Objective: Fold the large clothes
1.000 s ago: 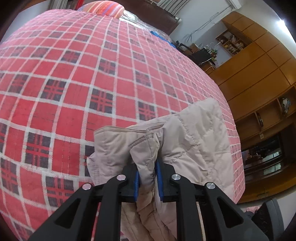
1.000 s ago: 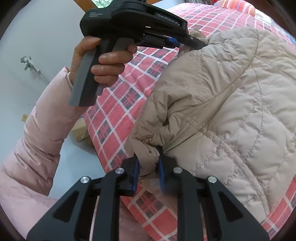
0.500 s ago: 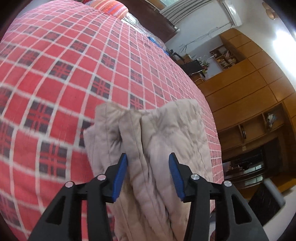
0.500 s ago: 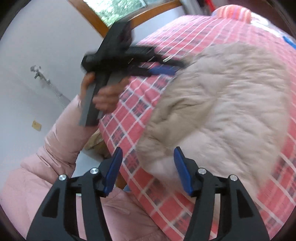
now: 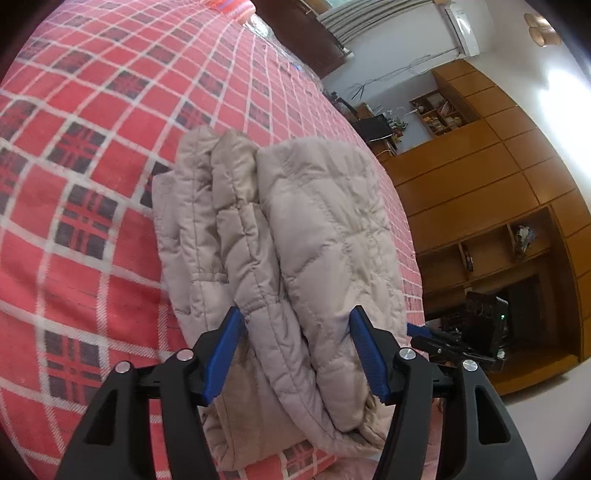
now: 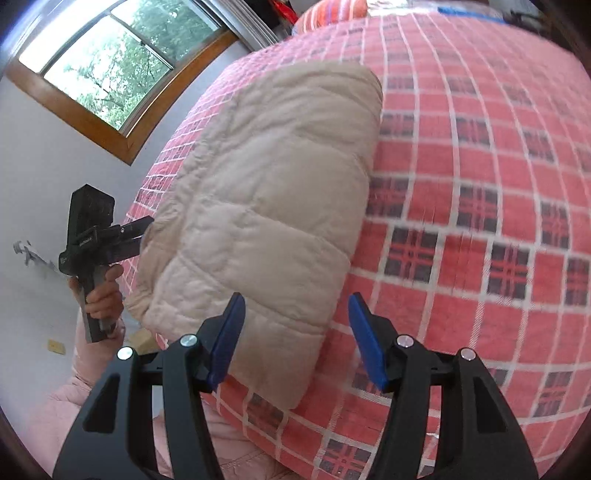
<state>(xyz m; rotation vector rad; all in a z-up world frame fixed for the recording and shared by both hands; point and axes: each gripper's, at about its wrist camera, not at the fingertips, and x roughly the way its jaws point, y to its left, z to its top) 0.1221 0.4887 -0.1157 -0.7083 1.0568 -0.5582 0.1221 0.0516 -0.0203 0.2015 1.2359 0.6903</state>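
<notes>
A beige quilted jacket (image 5: 295, 236) lies folded into a thick bundle near the edge of a bed with a red plaid cover (image 5: 92, 184). My left gripper (image 5: 297, 354) is open, its blue pads on either side of the bundle's near end, holding nothing. In the right wrist view the same jacket (image 6: 266, 192) lies to the left, and my right gripper (image 6: 295, 339) stands open at its near right corner, over the plaid cover (image 6: 480, 221). The left gripper (image 6: 96, 236) shows there at the bundle's left end, held by a hand.
A striped pillow (image 6: 332, 11) sits at the bed's far end. Wooden cabinets and shelves (image 5: 498, 192) line the wall beyond the bed. A window (image 6: 122, 62) is at the left. A pink sleeve (image 6: 92, 391) fills the lower left.
Both grippers let go of the jacket and opened wide. They drew back from the fabric, and the jacket now lies folded on the bed.
</notes>
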